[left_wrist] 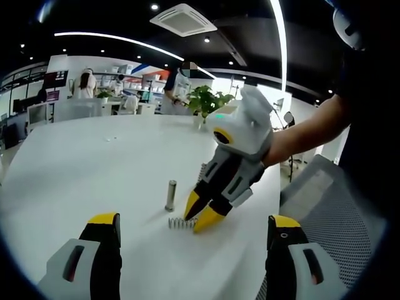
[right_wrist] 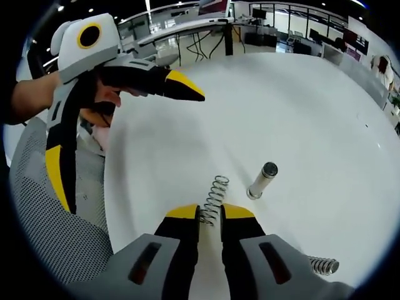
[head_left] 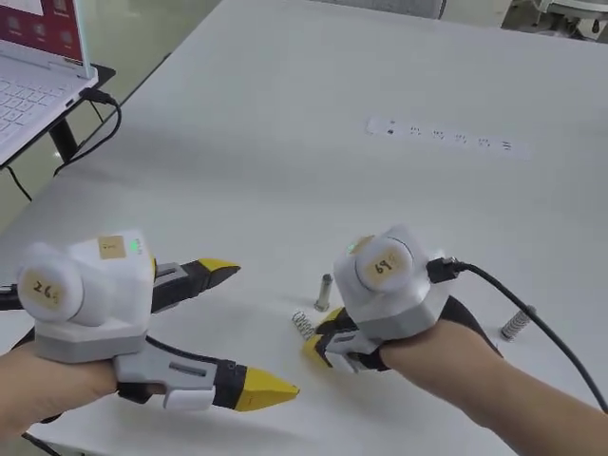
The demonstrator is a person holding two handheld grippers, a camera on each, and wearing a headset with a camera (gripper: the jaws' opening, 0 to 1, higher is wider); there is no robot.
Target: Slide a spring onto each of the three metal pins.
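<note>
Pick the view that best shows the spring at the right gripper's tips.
Right gripper view: the spring lies close, coils distinct, near end between the jaws. Left gripper view shows it small; head view, partly hidden.

Table (head_left: 380,190) matt white, smooth; spring (right_wrist: 214,197) bright coiled metal wire; pin (right_wrist: 261,180) smooth, shiny metal.

Spring (right_wrist: 214,197) end hidden between jaws, laptop (head_left: 28,90) cut off
</note>
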